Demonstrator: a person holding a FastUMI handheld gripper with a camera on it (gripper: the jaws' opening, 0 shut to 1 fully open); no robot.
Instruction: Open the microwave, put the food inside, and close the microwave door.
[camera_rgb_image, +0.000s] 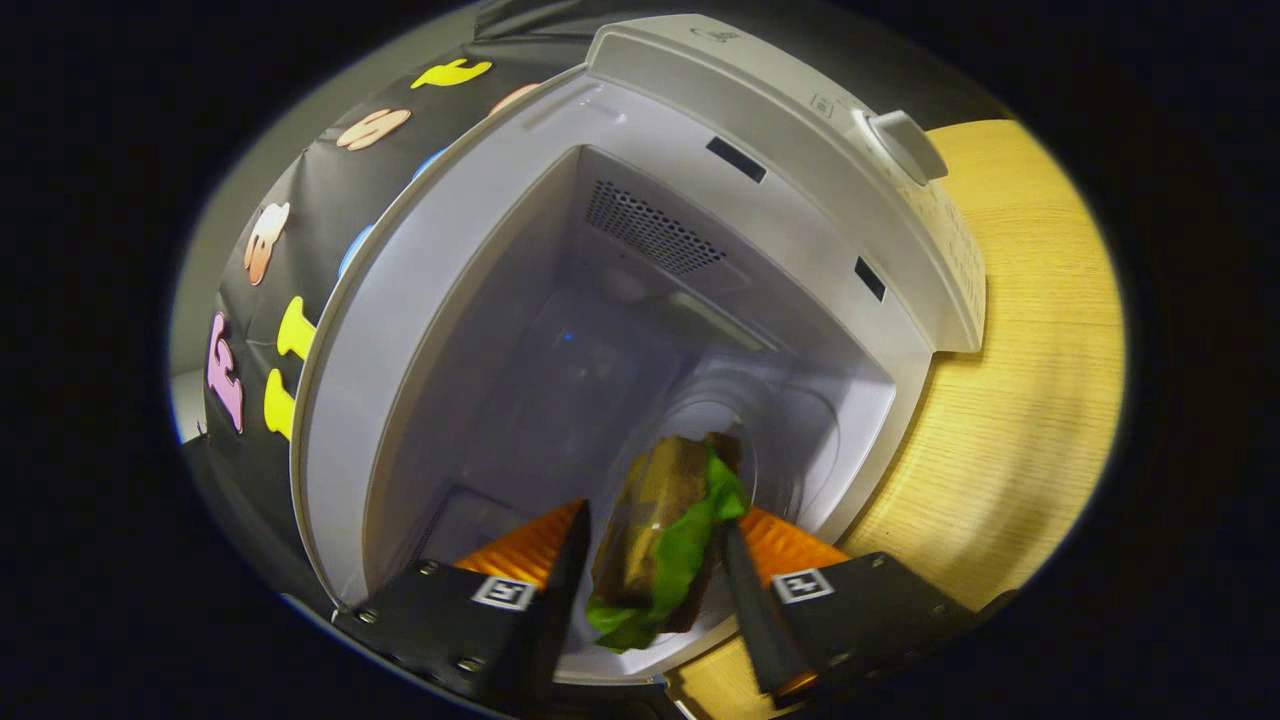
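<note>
The white microwave (790, 140) stands with its mouth open just ahead of me, and its grey cavity (560, 370) shows a perforated vent on one wall. My gripper (654, 522) is shut on the food (668, 495), a sandwich with brown bread and green lettuce, which stands on edge between the two fingers. The food hangs at the cavity's mouth, over the front lip, with the round turntable (790, 440) just beyond it. The view is rolled to one side.
The microwave's control panel with a round knob (905, 145) lies to the right of the cavity. The oven stands on a light wooden table (1020, 400). The booth's black cloth wall (300, 220) hangs behind and to the left.
</note>
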